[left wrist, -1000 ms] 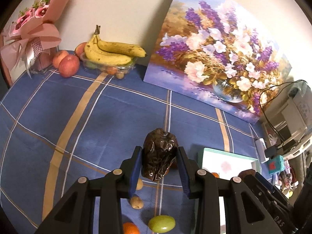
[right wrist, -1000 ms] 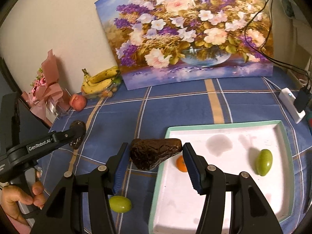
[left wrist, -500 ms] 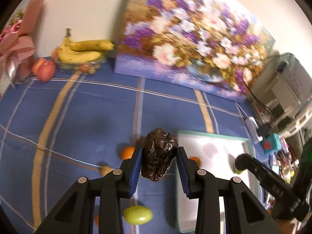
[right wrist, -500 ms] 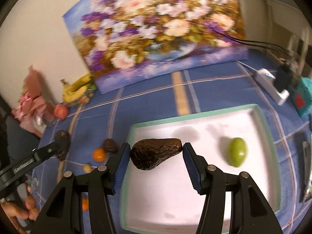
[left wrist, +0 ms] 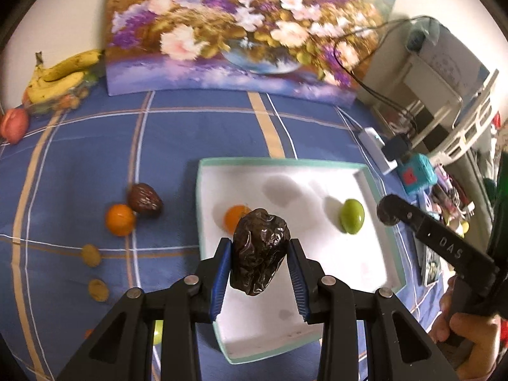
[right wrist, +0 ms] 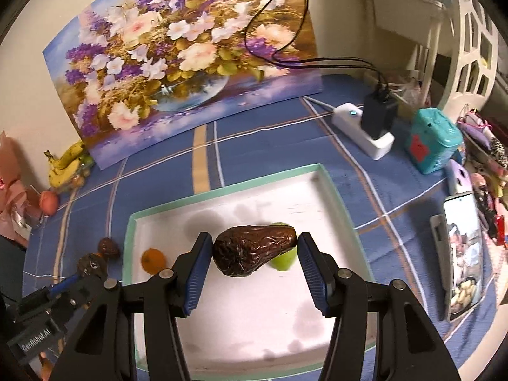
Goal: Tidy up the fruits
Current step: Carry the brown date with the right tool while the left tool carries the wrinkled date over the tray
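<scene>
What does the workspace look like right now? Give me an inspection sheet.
Surface: blue plaid tablecloth.
Job's things: white tray holds a green fruit and an orange fruit; a loose orange, a brown date and small tan fruits lie left of it.
Clutter: teal box, phone.
Grippers: left gripper and right gripper each clamp a wrinkled dark fruit above the tray.
Cables: black leads to the power strip.
Surroundings: flower painting, bananas.

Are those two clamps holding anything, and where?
Yes. Left hand-held gripper pinches a dark wrinkled fruit across its middle; right hand-held gripper holds another wrinkled fruit by its ends.
</scene>
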`<state>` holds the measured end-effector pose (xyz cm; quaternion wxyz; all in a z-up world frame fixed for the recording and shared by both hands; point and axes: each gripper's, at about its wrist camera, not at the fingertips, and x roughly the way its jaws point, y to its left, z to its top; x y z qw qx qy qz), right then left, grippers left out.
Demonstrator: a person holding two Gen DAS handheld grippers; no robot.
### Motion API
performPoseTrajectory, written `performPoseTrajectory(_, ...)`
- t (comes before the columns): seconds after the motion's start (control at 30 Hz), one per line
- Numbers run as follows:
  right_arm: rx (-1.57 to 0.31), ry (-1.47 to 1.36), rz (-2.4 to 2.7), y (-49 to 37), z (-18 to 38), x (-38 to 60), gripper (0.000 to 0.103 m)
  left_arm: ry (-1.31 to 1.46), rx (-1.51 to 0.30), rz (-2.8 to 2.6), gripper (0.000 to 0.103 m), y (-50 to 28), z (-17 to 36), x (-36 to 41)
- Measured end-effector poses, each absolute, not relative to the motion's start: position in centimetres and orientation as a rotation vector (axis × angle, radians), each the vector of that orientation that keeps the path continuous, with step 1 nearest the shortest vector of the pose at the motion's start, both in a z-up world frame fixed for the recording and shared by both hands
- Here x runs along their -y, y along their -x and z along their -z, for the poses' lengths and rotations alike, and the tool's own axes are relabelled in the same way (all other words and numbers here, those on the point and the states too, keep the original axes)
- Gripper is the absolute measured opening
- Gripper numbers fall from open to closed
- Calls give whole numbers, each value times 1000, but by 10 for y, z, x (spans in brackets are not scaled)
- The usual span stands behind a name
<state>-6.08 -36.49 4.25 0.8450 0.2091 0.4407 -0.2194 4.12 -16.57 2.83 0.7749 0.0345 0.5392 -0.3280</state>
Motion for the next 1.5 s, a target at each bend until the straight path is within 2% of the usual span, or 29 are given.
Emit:
performPoseTrajectory(0.63, -1027, -412, 458, 58, -22, 362, 57, -189, -1227, 719, 38, -29, 0, 188)
performPoseTrajectory(1.5, -1238, -378, 413, 40, 35, 349, 57, -255, -1324, 640, 38, -33, 45, 195)
